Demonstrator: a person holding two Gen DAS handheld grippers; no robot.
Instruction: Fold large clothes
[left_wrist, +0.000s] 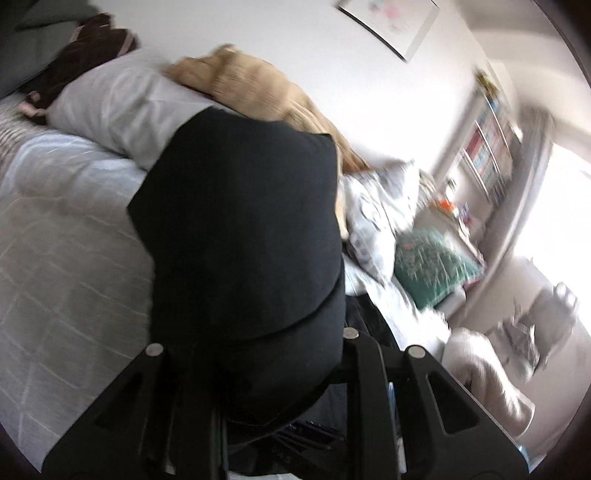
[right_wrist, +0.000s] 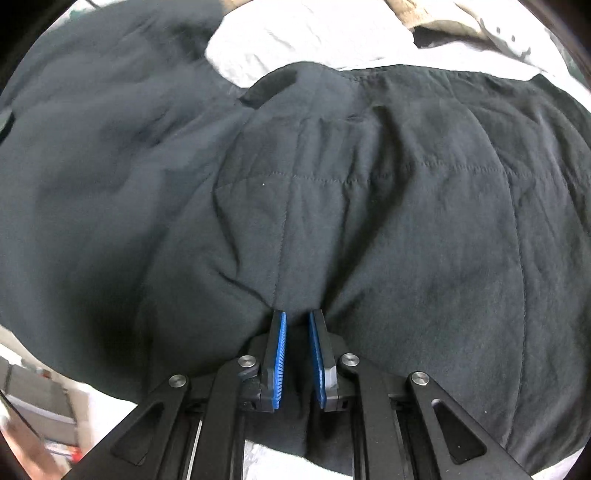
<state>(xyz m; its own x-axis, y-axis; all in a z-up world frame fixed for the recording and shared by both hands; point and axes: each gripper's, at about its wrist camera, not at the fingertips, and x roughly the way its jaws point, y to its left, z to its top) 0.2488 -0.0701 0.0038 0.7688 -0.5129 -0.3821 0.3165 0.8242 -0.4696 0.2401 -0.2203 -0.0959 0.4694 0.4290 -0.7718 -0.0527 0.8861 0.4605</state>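
Observation:
A large black quilted jacket (right_wrist: 369, 206) lies spread over the bed and fills the right wrist view. My right gripper (right_wrist: 297, 315) points down at it, its blue pads (right_wrist: 280, 347) shut on a pinched ridge of the fabric at the near edge. In the left wrist view a fold of the same black jacket (left_wrist: 240, 229) hangs raised above the bed and drapes over my left gripper (left_wrist: 280, 362). Its fingers are hidden under the cloth, which rides up with them as if gripped. That picture is blurred by motion.
The bed (left_wrist: 66, 258) has a pale grey checked cover. A white pillow (left_wrist: 110, 107), a tan garment (left_wrist: 251, 85) and a dark brown cloth (left_wrist: 85, 48) lie at its head. A patterned cloth (left_wrist: 376, 214), a green cushion (left_wrist: 432, 266) and a bookshelf (left_wrist: 487, 147) are to the right.

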